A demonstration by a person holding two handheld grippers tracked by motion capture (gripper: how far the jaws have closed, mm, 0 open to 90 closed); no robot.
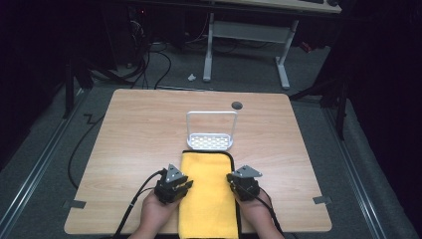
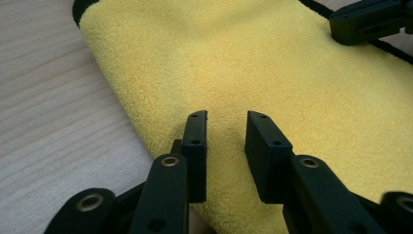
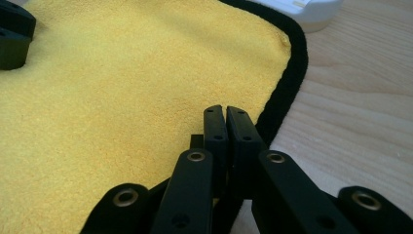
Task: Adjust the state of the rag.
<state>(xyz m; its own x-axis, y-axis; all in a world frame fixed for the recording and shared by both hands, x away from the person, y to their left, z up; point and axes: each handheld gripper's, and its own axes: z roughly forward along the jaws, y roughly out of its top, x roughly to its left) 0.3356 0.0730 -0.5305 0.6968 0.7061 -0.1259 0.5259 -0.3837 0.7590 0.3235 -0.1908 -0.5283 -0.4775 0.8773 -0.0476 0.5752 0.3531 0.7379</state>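
Note:
A yellow towel (image 1: 208, 199) with a black trim lies lengthwise on the wooden table (image 1: 139, 134), reaching its near edge. My left gripper (image 1: 187, 185) is at the towel's left edge. In the left gripper view its jaws (image 2: 226, 117) stand apart low over the yellow towel (image 2: 243, 58), with cloth showing in the gap. My right gripper (image 1: 232, 180) is at the towel's right edge. In the right gripper view its jaws (image 3: 225, 109) are pressed together just inside the black border of the towel (image 3: 122, 73); whether cloth is nipped between them is hidden.
A white rack with a tall wire handle (image 1: 211, 142) stands just beyond the towel's far end, its base (image 3: 307, 7) close to the towel's corner. A dark round hole (image 1: 237, 105) sits near the table's far edge. Bare wood lies left and right.

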